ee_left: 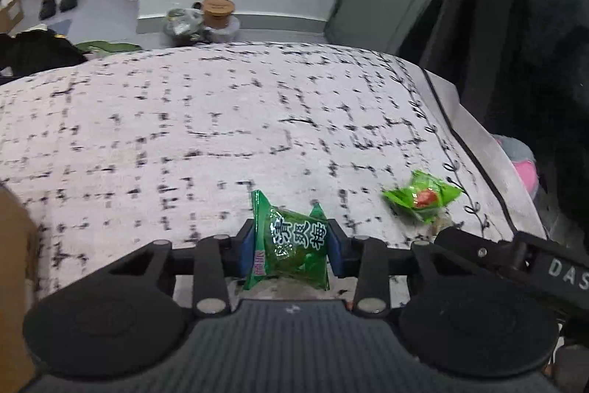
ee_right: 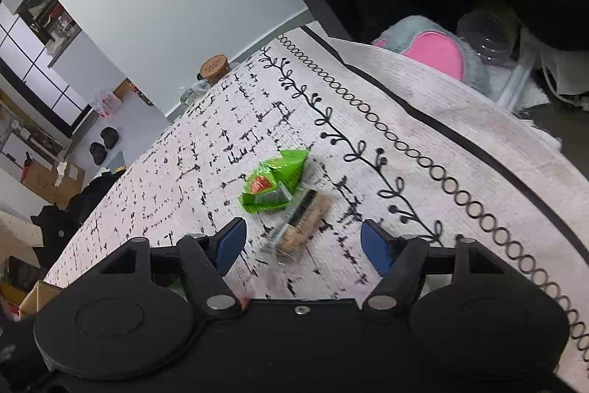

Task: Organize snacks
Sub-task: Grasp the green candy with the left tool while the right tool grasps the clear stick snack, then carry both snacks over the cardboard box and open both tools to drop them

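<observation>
My left gripper point(ee_left: 291, 244) is shut on a dark green plum candy packet point(ee_left: 291, 245) with white characters, held just above the white patterned cloth point(ee_left: 221, 120). A light green snack packet point(ee_left: 423, 196) with a red picture lies on the cloth to the right; it also shows in the right wrist view point(ee_right: 274, 181). Next to it lies a clear-wrapped tan biscuit point(ee_right: 302, 223). My right gripper point(ee_right: 302, 244) is open, its blue pads on either side of the biscuit, just short of it. Part of the right gripper shows in the left wrist view point(ee_left: 515, 260).
A cardboard box edge point(ee_left: 14, 264) stands at the left. A brown-lidded jar point(ee_left: 218, 10) and glassware sit beyond the cloth's far edge. A pink and grey plush point(ee_right: 434, 52) and a clear cup point(ee_right: 486, 37) lie off the right edge. Dark clothing hangs at the right.
</observation>
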The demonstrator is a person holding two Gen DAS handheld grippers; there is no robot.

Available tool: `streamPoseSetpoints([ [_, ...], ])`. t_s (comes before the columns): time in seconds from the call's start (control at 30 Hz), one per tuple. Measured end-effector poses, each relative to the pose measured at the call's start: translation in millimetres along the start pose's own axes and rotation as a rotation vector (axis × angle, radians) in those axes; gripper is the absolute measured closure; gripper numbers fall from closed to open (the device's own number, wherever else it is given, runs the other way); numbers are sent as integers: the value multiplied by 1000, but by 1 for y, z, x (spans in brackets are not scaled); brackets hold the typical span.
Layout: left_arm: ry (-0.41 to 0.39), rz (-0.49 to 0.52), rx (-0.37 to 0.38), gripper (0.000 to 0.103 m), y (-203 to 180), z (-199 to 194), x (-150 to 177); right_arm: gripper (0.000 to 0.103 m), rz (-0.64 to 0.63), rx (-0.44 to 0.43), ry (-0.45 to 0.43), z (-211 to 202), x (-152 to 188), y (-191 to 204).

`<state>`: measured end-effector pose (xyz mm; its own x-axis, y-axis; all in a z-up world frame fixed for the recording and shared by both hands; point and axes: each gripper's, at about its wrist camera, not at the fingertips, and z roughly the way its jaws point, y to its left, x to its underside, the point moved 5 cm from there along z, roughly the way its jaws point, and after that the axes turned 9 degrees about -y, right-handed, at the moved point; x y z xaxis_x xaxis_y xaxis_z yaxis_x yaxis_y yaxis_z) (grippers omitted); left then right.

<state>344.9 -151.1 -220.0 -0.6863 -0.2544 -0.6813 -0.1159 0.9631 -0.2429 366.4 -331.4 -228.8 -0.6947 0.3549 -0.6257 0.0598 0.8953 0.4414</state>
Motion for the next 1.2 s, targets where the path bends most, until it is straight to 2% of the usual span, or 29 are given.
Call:
streamPoseSetpoints([
  [0.37,-28,-54,-41,65,30,-24,-6,35,-30,21,-1,22,-3,14],
  [0.4,-27,-66,-48,65,33,-25,-7,39,-34,28,-4,23,-3,14],
  [0.47,-30,-77,-61,65,38,-27,-8,55,-56,50,-4,25,-3,14],
  [0.53,-32,-88,-69,65,42,-28,-9,81,-72,58,14,25,-3,11],
  [0.57,-34,-92,-72,65,44,-29,-10,85,-57,51,23,24,-3,10],
  [0.9,-60,-81,-57,65,47,-49,-11,85,7,-2,-6,-16,5,12],
  [1.2,-108,-108,-39,65,62,-81,-16,85,9,-27,-36,-36,13,30],
])
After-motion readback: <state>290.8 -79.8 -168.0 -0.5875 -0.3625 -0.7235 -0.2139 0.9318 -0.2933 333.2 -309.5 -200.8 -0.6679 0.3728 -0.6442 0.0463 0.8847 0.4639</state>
